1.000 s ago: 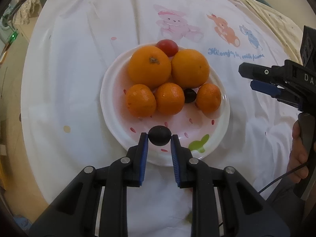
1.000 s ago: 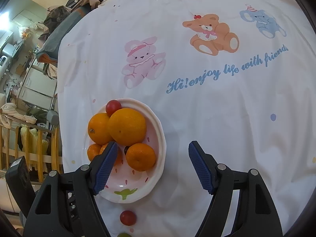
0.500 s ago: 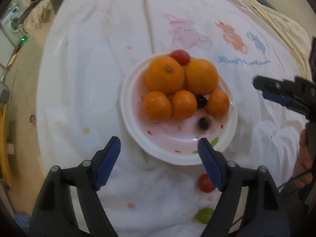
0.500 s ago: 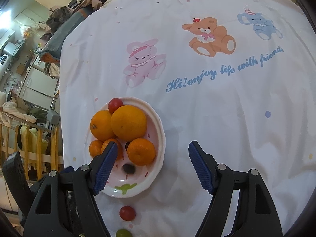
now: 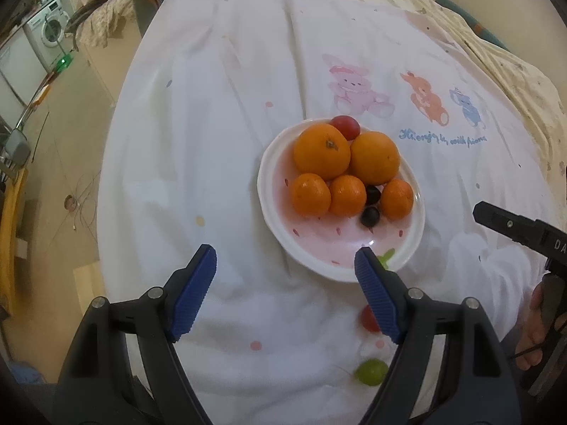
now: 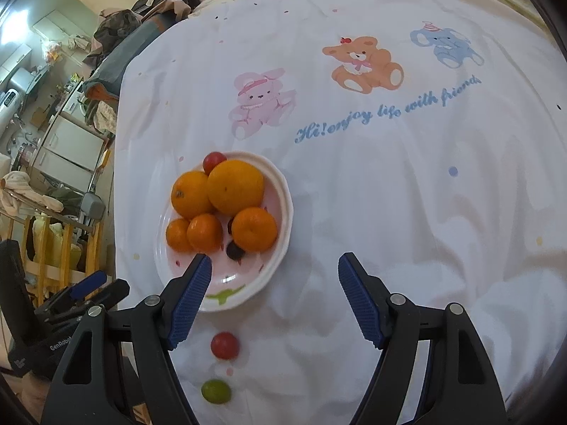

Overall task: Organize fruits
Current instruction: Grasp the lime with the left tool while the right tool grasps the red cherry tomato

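A white and pink plate (image 5: 413, 244) (image 6: 276, 191) on the white cloth holds two large oranges (image 5: 320, 150) (image 6: 235, 187), three small mandarins (image 5: 310, 194), a red tomato (image 5: 345, 125) and two dark grapes (image 5: 370, 215) (image 6: 234, 250). A red cherry tomato (image 5: 368, 320) (image 6: 224, 345) and a green fruit (image 5: 371, 372) (image 6: 216, 391) lie on the cloth near the plate's front edge. My left gripper (image 5: 285, 285) is open and empty, above the cloth in front of the plate. My right gripper (image 6: 274, 292) is open and empty, to the right of the plate.
The cloth (image 6: 389, 184) has cartoon animals and blue writing (image 6: 386, 109). The table edge drops to the floor on the left, with furniture and a washing machine (image 5: 46, 33) beyond. The right gripper's body and the hand holding it (image 5: 531, 322) show at the left view's right edge.
My left gripper opened and let the dark grape go onto the plate, then drew back and up. The grape now rests beside the mandarins. The right gripper barely moved.
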`<state>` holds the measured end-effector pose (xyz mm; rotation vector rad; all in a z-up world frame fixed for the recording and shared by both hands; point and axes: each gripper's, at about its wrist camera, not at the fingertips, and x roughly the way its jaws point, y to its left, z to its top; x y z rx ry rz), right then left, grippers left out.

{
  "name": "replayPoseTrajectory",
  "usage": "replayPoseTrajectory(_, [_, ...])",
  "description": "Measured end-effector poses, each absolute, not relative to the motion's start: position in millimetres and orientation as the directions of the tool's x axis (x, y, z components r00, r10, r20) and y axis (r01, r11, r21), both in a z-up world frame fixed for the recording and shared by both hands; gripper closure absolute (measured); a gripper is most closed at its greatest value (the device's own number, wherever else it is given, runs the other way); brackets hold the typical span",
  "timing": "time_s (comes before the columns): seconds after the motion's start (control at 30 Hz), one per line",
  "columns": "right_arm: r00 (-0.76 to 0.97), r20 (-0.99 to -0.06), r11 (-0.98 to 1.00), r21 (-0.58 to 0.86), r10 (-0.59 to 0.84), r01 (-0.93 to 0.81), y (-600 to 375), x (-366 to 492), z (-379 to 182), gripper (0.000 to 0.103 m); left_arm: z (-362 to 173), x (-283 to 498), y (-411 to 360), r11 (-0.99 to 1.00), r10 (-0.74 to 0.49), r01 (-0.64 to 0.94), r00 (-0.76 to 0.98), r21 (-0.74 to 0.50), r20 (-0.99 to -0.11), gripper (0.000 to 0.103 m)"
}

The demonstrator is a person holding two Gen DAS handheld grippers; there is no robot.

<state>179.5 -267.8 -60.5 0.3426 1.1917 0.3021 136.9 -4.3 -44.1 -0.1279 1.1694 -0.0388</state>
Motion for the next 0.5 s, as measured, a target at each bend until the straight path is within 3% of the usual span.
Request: replayPoseTrajectory(0.5, [0.351, -0.813, 0.864, 0.503, 0.464, 0.023, -284.3, 141.9, -61.5, 0.026, -56.7, 77.5, -31.4, 0.985, -0.169, 0.037, 0.338, -0.167, -0.926, 0.025])
